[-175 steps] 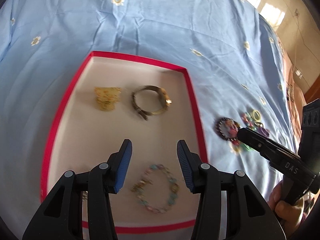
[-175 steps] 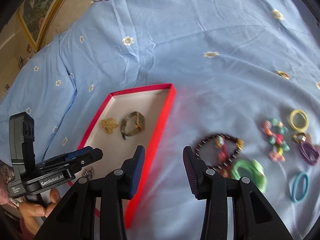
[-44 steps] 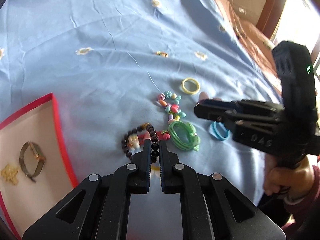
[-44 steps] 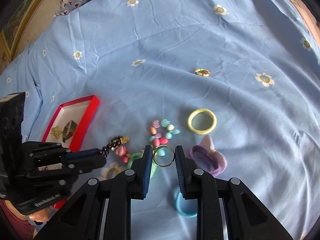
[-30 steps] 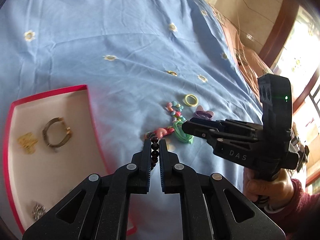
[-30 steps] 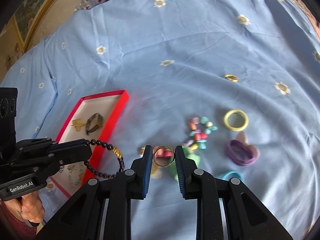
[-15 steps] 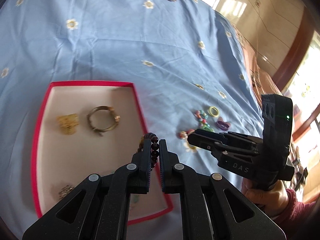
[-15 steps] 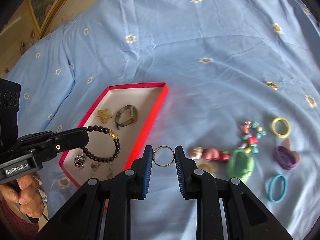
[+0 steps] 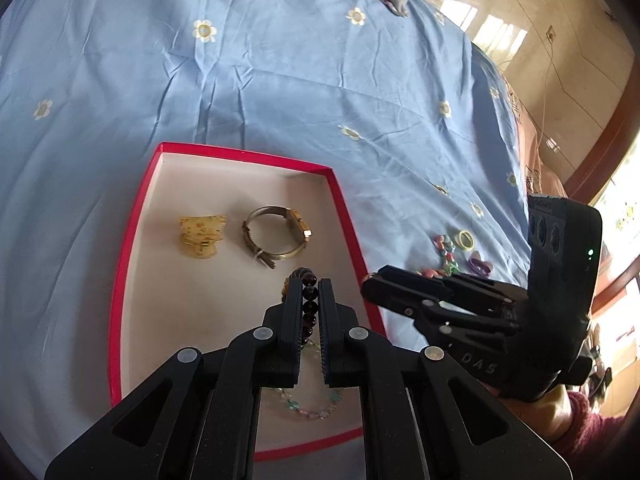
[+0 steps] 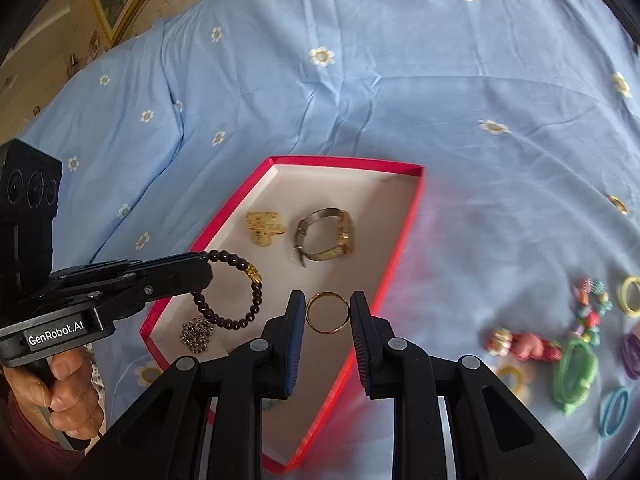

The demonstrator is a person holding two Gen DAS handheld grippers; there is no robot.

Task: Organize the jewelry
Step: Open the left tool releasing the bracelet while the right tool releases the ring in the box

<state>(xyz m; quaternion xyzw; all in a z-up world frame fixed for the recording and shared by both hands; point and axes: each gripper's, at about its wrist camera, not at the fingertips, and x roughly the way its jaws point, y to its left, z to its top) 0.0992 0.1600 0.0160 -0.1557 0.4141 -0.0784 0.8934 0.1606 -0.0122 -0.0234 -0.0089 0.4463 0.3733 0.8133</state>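
A red-rimmed box (image 9: 136, 216) (image 10: 400, 236) with a white floor lies on the blue sheet. My left gripper (image 9: 309, 286) is shut on a dark bead bracelet (image 9: 308, 300) (image 10: 228, 292), which hangs over the box's near half. My right gripper (image 10: 326, 304) is shut on a thin gold ring (image 10: 326, 313), held above the box's near right part. Inside the box lie a yellow ornament (image 9: 200, 234) (image 10: 264, 226), a metal watch (image 9: 276, 236) (image 10: 326, 238), a pastel bead bracelet (image 9: 308, 404) and a small silver piece (image 10: 197, 333).
To the right of the box, loose on the sheet, are colourful hair ties, a green one (image 10: 574, 376), a blue one (image 10: 612, 406), a yellow ring (image 10: 632, 296) and a pink charm (image 10: 524, 346). A hand (image 10: 68, 392) holds each tool.
Both grippers have carried their pieces leftward from the loose pile to above the box. The bead bracelet now hangs over the box floor, and the ring sits over its near right edge.
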